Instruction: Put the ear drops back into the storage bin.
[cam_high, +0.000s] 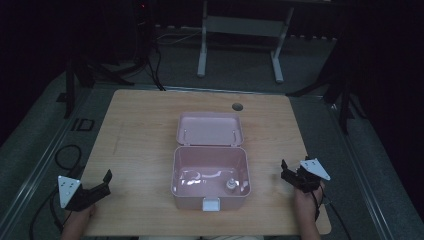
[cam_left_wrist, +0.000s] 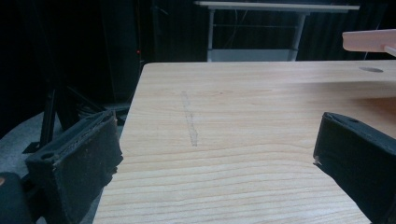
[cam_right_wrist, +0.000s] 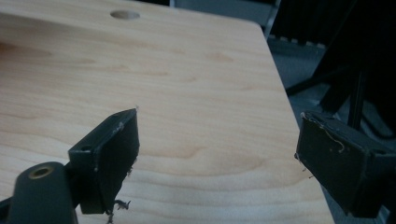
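Pink box (cam_high: 210, 177) sits open mid-table, maybe a small bottle inside. Left gripper (cam_high: 100, 186) and right gripper (cam_high: 291, 175) flank it, jaws spread, empty.

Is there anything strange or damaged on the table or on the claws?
Nothing spilled or askew. Only wear stands out: the right claw has frayed threads on its black pads, and the wooden table carries a faint grey scuff line.

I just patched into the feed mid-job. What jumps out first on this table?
The open pink box at the middle of the wooden table, its lid laid back toward the far edge, with a white cord and a small round thing inside. The left gripper near the table's front left edge and the right gripper near its front right edge flank the box, jaws open, holding nothing.
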